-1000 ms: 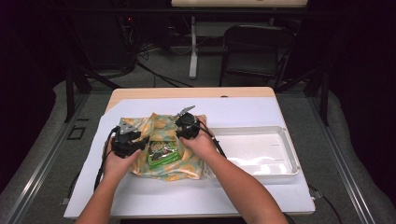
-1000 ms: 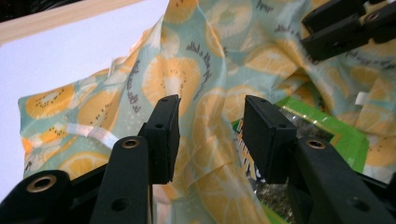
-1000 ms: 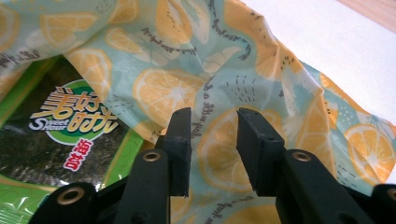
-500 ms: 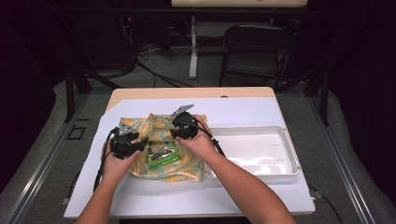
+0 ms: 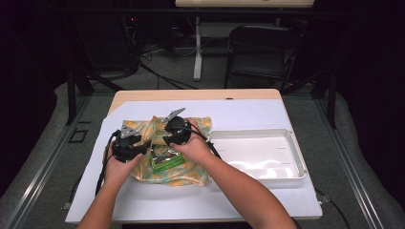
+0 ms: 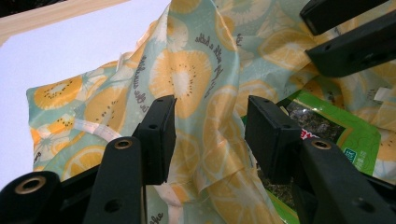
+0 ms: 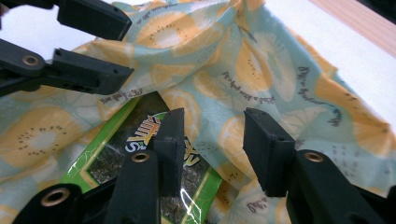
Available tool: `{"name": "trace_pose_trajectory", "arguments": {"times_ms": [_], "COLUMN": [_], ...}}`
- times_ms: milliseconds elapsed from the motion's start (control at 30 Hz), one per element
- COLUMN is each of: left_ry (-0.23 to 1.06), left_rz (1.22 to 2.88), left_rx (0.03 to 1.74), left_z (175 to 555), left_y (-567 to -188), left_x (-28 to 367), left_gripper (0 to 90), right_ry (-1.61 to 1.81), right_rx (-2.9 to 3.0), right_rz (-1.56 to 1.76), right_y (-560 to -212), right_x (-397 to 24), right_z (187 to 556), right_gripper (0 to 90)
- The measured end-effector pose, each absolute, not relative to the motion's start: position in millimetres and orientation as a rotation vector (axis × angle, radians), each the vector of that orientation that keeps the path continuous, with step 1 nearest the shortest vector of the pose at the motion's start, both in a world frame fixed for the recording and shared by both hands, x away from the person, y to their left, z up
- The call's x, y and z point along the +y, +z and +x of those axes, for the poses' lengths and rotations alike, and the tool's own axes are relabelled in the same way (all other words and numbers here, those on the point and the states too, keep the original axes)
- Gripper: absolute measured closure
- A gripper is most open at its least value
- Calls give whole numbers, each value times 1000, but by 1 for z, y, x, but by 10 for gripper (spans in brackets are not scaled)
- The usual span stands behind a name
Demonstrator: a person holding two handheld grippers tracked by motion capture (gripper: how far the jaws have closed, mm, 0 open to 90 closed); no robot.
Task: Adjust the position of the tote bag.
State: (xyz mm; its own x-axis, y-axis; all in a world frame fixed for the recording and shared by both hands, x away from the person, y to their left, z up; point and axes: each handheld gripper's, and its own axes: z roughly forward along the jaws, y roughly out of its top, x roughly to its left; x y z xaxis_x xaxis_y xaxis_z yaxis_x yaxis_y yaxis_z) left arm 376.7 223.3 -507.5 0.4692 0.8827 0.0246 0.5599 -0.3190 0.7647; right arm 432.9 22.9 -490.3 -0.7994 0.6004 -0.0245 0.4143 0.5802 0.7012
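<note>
green snack packet [image 5: 166,160] lies on the fruit-print cloth [image 5: 191,172], mid-table. left gripper [image 6: 210,135] and right gripper [image 7: 212,149] have just been opening; both wide, holding nothing. advise pinching one single cloth edge, clear of the packet.

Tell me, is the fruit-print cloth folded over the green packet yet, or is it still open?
Still open. The green packet lies uncovered on the fruit-print cloth, whose edges are rumpled up beside it, not over it.

Probably a lab: dark rig frame [image 5: 76,81], floor cables [image 5: 162,76].
</note>
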Motion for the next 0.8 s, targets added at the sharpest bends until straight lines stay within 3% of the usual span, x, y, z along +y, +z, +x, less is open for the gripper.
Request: {"name": "trace_pose_trajectory", "arguments": {"times_ms": [800], "left_ry": [589], "left_rz": [2011], "left_rx": [1197], "left_z": [375], "left_y": [-509], "left_x": [225], "left_gripper": [516], "right_ry": [954], "right_rx": [2594], "right_rz": [816], "right_y": [-517], "right_x": [39], "right_z": [449], "right_gripper": [491]}}
